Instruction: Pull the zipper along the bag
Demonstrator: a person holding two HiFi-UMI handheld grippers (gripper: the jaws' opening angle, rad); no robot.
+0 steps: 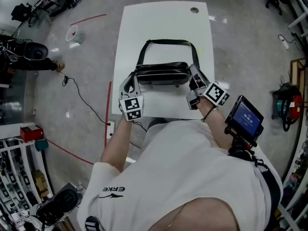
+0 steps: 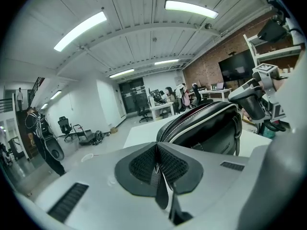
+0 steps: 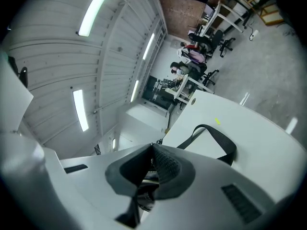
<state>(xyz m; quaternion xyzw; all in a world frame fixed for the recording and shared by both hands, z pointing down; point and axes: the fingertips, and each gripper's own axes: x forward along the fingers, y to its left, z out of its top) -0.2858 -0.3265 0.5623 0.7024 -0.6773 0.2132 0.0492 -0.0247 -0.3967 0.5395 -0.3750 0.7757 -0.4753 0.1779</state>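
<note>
A black bag with a white-trimmed edge lies across the white table, its strap looped toward the far side. My left gripper is at the bag's left end with its jaws shut. In the left gripper view the pads meet, and the bag rises just behind and right of them; nothing shows plainly between them. My right gripper sits on the bag's right end. Its pads are closed, apparently on the small zipper pull. The strap lies beyond them.
A device with a lit screen is mounted by the person's right side. The table has a cable hole at its far edge. A cable and a tape roll lie on the floor to the left.
</note>
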